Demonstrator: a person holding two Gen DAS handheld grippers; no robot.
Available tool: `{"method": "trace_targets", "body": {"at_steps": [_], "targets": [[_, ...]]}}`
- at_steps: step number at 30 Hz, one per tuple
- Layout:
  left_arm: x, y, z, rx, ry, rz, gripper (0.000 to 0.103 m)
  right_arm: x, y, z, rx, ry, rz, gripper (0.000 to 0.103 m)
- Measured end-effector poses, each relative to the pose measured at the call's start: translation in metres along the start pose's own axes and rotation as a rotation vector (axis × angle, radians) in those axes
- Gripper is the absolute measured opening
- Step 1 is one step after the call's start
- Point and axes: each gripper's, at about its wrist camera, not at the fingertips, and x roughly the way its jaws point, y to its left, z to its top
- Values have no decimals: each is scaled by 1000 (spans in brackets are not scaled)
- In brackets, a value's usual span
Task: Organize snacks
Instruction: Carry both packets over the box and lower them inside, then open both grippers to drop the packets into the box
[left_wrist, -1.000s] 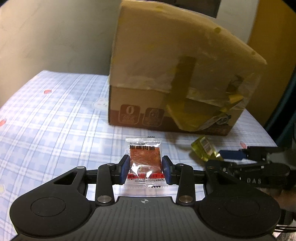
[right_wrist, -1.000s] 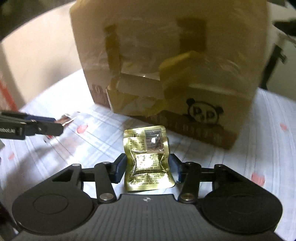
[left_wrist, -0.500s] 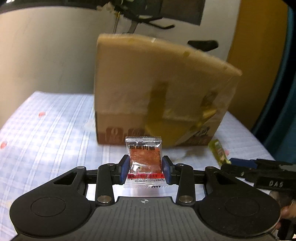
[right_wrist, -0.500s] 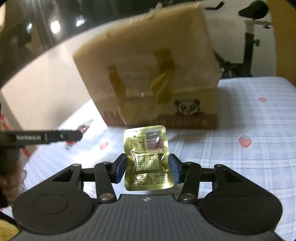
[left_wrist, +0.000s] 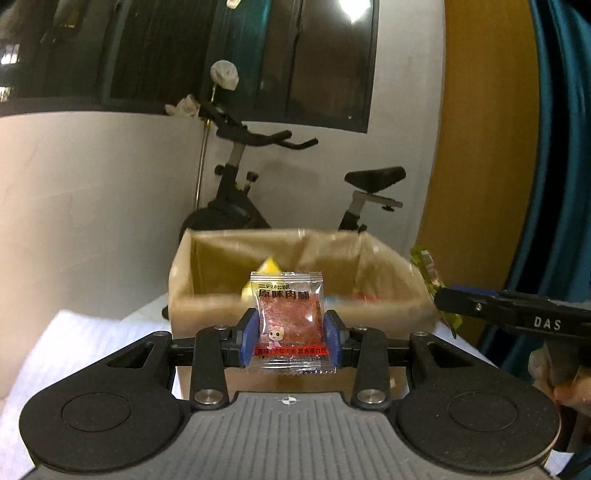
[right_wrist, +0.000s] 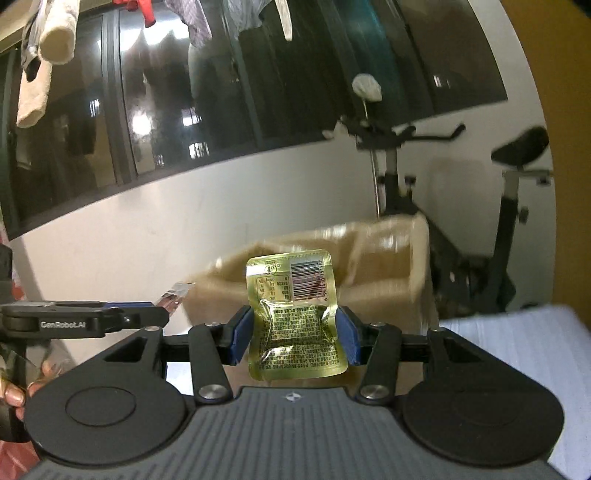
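Partly done, judging by packets already inside the open brown cardboard box (left_wrist: 299, 291) ahead; two left to drop. Left gripper (left_wrist: 287, 336) level, clamped on clear red jerky packet (left_wrist: 287, 321); right gripper (right_wrist: 291, 335) level, clamped on gold foil sachet (right_wrist: 295, 317), both short of the rim.

The cardboard box (left_wrist: 301, 284) stands open at the top, its mouth unblocked from above. Inside it, a yellow packet (left_wrist: 269, 267) leans near the back wall and some blurred items lie low down; the rest of the inside shows bare walls. Behind the box an exercise bike (left_wrist: 258, 192) and the wall close off the far side. To the right of the box the right hand-held gripper (left_wrist: 439, 301) reaches in beside the rim; to its left the left hand-held gripper (right_wrist: 168, 315) stands near the box.
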Motion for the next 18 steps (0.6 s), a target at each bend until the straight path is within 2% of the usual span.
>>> {"method": "trace_targets", "body": {"at_steps": [4,7,13,18], "targets": [[36,2,27,39,11,16,40,35,-1,30,-62,24,-23,51],[70,4,39,46,52,34,40,82,-4,41,-100,99,-63,52],[120,12,46,73,130,104,40,147,-14,42,-58,245,-166,52],[120,20,40,53,156,105,41,167,-15,40,-64,309,-210,52]]}}
